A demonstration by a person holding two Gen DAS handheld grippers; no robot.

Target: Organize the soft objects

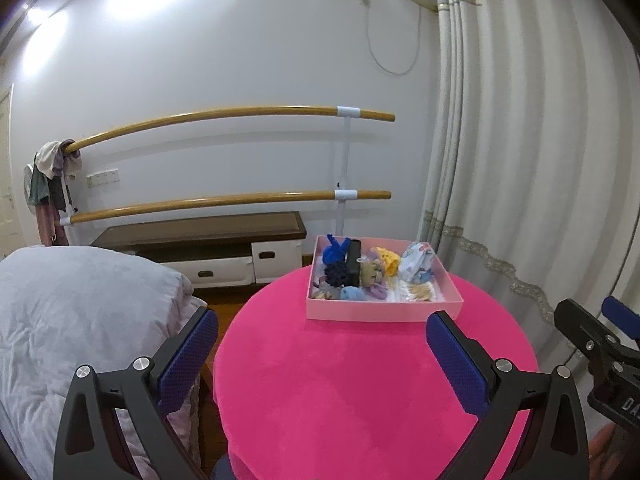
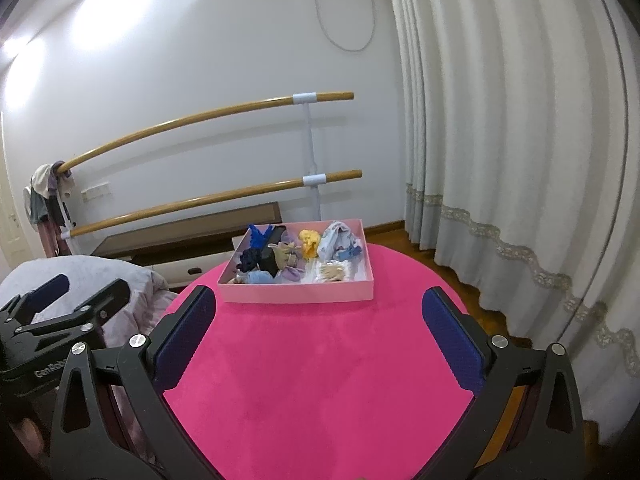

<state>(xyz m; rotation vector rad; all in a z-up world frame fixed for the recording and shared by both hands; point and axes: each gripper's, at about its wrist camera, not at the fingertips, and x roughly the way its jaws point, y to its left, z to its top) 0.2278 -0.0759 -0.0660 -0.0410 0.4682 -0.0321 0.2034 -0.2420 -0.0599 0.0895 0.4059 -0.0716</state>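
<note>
Hovering level over pink table [image 1: 340,380], left gripper [image 1: 322,344] wide, right gripper [image 2: 320,324] wide, pink box [image 2: 296,291] ahead

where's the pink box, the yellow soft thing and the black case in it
pink box [image 2: 296,294], right wrist view, front wall
yellow soft thing [image 2: 309,240], right wrist view, its middle
black case [image 1: 353,264], left wrist view, top face

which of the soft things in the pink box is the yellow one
The yellow knitted piece at the back of the pink box, left of the white printed pouch. It alone is bright yellow; the rest are blue, navy, lilac, tan or white.
</note>
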